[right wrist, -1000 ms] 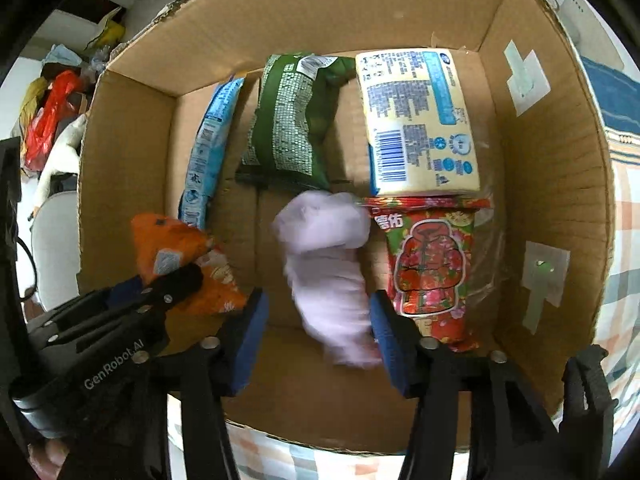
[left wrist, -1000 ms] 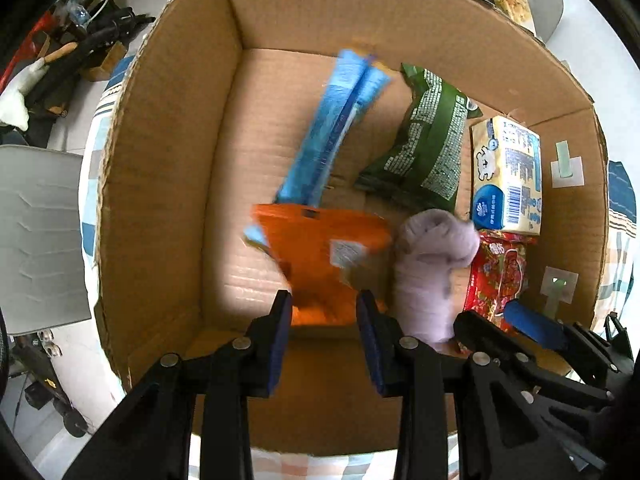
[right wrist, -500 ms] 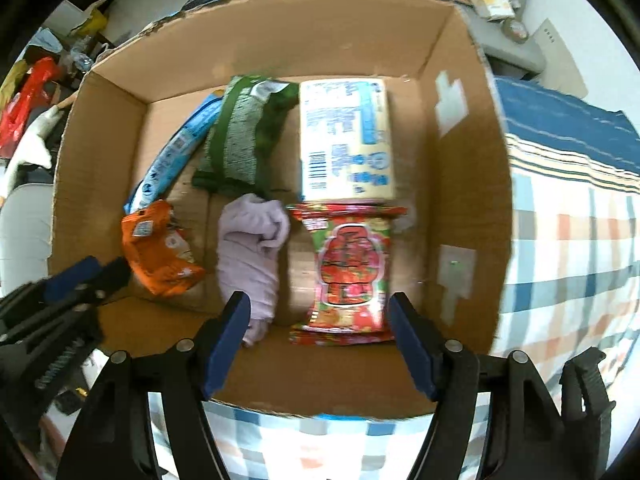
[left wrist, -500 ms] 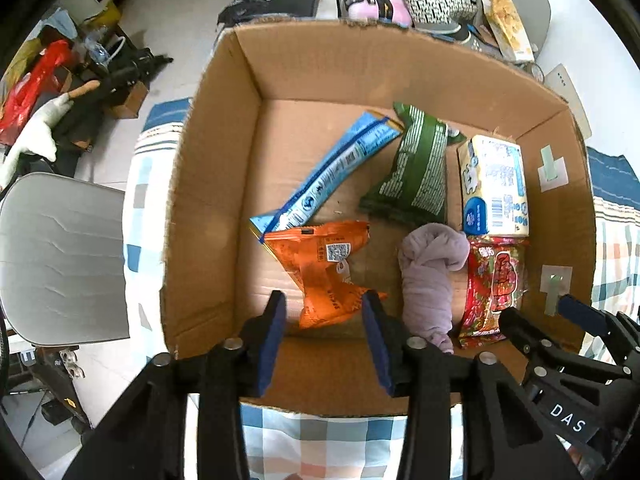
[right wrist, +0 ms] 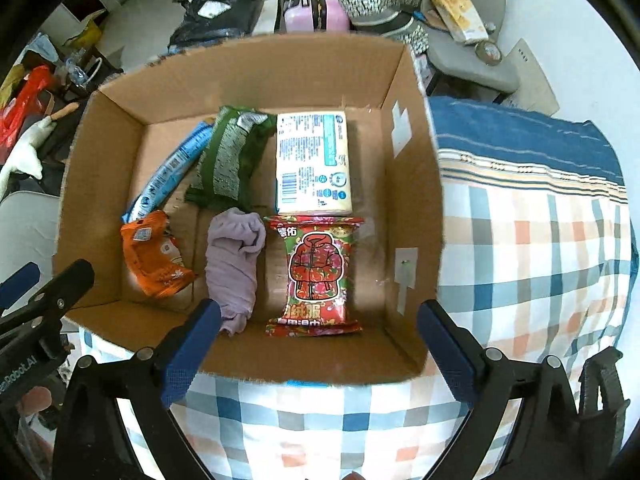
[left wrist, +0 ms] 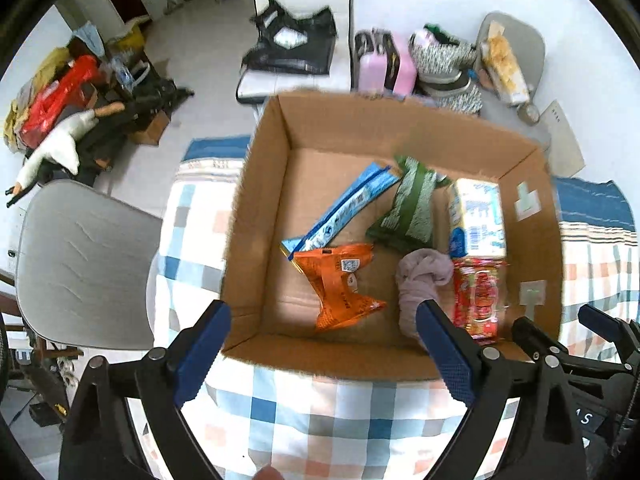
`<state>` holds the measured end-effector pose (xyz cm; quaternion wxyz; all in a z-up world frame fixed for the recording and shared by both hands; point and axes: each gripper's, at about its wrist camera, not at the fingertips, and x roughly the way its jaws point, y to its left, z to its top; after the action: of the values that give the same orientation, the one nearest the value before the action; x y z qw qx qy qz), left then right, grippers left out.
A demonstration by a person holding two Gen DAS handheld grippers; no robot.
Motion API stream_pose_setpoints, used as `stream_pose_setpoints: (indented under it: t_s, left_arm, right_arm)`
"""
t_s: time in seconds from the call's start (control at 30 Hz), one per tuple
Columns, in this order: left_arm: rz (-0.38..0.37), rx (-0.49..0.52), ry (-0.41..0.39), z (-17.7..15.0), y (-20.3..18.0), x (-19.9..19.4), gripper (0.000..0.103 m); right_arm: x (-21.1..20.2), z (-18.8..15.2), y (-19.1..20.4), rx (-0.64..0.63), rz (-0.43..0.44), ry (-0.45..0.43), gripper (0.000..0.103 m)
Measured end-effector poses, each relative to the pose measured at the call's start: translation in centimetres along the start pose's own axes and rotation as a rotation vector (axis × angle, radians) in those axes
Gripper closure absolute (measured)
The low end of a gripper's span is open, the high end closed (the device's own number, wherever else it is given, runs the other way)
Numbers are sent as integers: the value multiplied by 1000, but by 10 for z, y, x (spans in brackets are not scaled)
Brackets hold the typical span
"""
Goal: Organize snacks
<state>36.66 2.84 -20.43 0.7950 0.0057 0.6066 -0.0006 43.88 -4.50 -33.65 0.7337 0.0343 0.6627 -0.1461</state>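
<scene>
Both grippers hung above the near edge of the cardboard box (right wrist: pixel 412 208), each with its blue-padded fingers spread wide and nothing between them. The left gripper (left wrist: pixel 322 354) sat over the box's near-left corner, and the orange snack bag (left wrist: pixel 340 284) lay on the box floor just beyond the gap between its fingers, closer to the left finger's side than the right. The lilac rolled cloth (left wrist: pixel 418 284) lay right at the tip of its right finger, which covered the cloth's near end in that view.

The right gripper (right wrist: pixel 318 350) was held over the middle of the near wall. The red printed packet (right wrist: pixel 318 272) lay almost straight ahead between its fingers, flat on the floor of the box, with the cream and blue pack (right wrist: pixel 314 162) touching its far end. The cloth lay just to the left of the red packet, close above the left finger's tip. Farther back stood the green bag (right wrist: pixel 230 156), and the long blue packet (right wrist: pixel 168 170) lay slanted beside it, its near end apparently touching the orange bag, though motion blur made that contact hard to confirm.

The box rested on a checked cloth (right wrist: pixel 532 240). A grey chair (left wrist: pixel 80 256) stood left of it
</scene>
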Motion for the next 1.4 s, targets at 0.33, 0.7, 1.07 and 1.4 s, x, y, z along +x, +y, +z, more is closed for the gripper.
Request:
stream_pose_setpoints:
  t_s: [0.33,0.7,1.07,1.4]
  left_arm:
    - [-13,-28,-194,-47,4,-123,8]
    - [-11,-34,-302,-97,9,-220,8]
    - [0,-16,-368,-134,1,-280,8]
    - [-11,0,-384,-151,-5,-294,8]
  right_arm:
    - [-113,-55,-10,-21,49,-199,3]
    - [-219,-131,-33,-17,71,-344,3]
    - [-295,-183,-42,-32,73,-441,3]
    - [-331,-203,-44,-47,66,-507,3]
